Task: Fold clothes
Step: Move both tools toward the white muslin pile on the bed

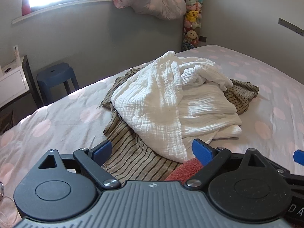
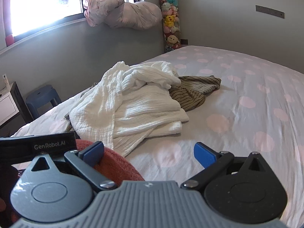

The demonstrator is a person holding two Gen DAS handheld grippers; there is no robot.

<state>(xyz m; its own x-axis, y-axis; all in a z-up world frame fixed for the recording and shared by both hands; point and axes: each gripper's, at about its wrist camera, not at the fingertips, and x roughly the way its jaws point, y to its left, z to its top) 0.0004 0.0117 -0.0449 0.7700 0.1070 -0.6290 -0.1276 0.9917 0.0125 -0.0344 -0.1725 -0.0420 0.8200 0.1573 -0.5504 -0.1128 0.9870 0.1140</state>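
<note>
1. Because the white crinkled muslin garment [image 1: 171,102] looks light, limp and loosely heaped, I judge a pinch at its near hem grips best.
2. It lies rumpled on the striped olive garment [image 1: 131,155], mid-bed [image 2: 247,125].
3. Left gripper [image 1: 152,151] and right gripper [image 2: 149,152] both gape apart, holding nothing.

1. We see a crinkled white muslin garment [image 1: 171,102] heaped on top.
2. Under it we see an olive-tan cloth with thin dark stripes [image 1: 133,152].
3. We see a coral-red terry towel [image 2: 115,163] nearest the cameras.
4. We see a pale grey bedsheet with soft pink dots [image 2: 247,114].
5. We see blue finger pads [image 1: 202,150] on black linkages.
6. We see a dark blue plastic stool [image 1: 55,76] by the grey wall.
</note>
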